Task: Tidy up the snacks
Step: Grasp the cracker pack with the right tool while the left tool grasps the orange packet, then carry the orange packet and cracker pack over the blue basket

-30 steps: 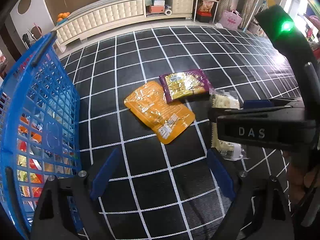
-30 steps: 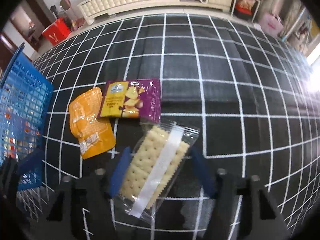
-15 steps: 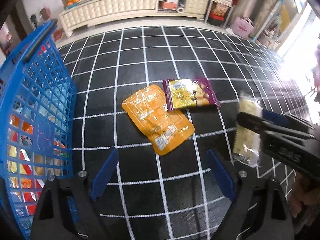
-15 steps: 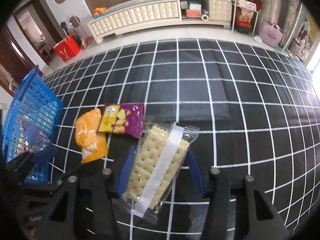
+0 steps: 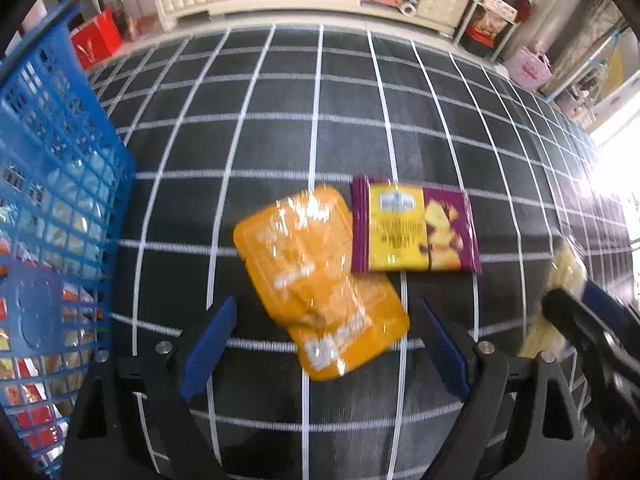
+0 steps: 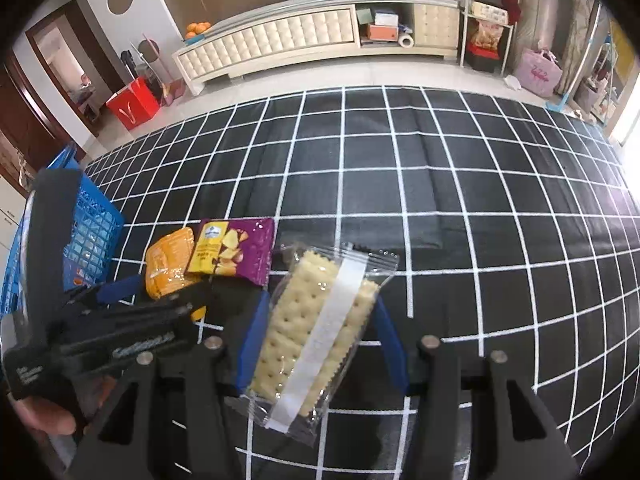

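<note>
My right gripper (image 6: 320, 336) is shut on a clear pack of crackers (image 6: 316, 332) and holds it above the checked mat; the pack also shows at the right edge of the left wrist view (image 5: 560, 280). My left gripper (image 5: 324, 344) is open and empty, just above an orange snack bag (image 5: 316, 276). A purple and yellow snack pack (image 5: 416, 232) lies beside the orange bag. The orange bag (image 6: 168, 264) and purple pack (image 6: 232, 250) also show in the right wrist view. A blue basket (image 5: 52, 208) holding several snacks stands at the left.
The black mat with white grid lines (image 6: 440, 200) covers the floor. A cream cabinet (image 6: 280, 40) runs along the far wall. A red bag (image 6: 132, 102) and a pink bag (image 6: 538, 72) stand beyond the mat's far edge.
My right gripper has lifted the cracker pack higher off the mat. My left gripper has moved forward and right toward the orange bag, and the basket has slid left in view.
</note>
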The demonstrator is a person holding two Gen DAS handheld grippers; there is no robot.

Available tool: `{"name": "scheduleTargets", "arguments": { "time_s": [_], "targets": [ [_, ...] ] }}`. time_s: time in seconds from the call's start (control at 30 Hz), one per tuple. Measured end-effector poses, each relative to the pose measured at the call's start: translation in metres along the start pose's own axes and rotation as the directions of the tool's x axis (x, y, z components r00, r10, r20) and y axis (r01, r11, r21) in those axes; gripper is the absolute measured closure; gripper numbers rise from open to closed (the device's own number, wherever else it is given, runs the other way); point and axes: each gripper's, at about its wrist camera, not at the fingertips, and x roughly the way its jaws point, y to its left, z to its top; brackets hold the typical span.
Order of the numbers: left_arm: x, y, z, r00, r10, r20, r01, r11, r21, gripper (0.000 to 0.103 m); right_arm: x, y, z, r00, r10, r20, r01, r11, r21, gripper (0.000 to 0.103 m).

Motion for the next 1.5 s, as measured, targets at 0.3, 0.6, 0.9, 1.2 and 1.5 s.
{"name": "scheduleTargets", "arguments": {
  "time_s": [0.3,0.6,0.9,1.2,1.5],
  "targets": [
    [0.016,-0.023,0.023,0.997,0.076,0.002,-0.076,0.997,-0.009,0.015,0.003,0.003,0.004,0.999,0.042,-0.006,-0.042,0.999,0.010,0.045],
    [0.005,-0.033,0.027,0.998,0.062,-0.024,-0.061,0.998,0.025,0.073,0.006,0.004,0.004,0.996,0.087,-0.018,-0.086,0.996,0.030,0.046],
    [-0.010,-0.023,0.001,1.000,-0.012,-0.004,0.012,0.998,0.054,0.087,0.009,0.009,0.000,0.996,0.086,-0.028,-0.085,0.996,0.025,0.046],
    [-0.046,-0.011,-0.024,0.999,-0.038,0.031,0.034,0.994,0.101,0.087,-0.007,0.033,-0.012,0.997,0.064,-0.031,-0.063,0.998,0.014,0.047],
    [-0.107,0.023,-0.052,0.992,-0.081,0.100,0.068,0.990,0.125,0.087,-0.053,0.069,-0.022,0.999,0.048,-0.002,-0.048,0.999,-0.022,0.047]
  ]
}}
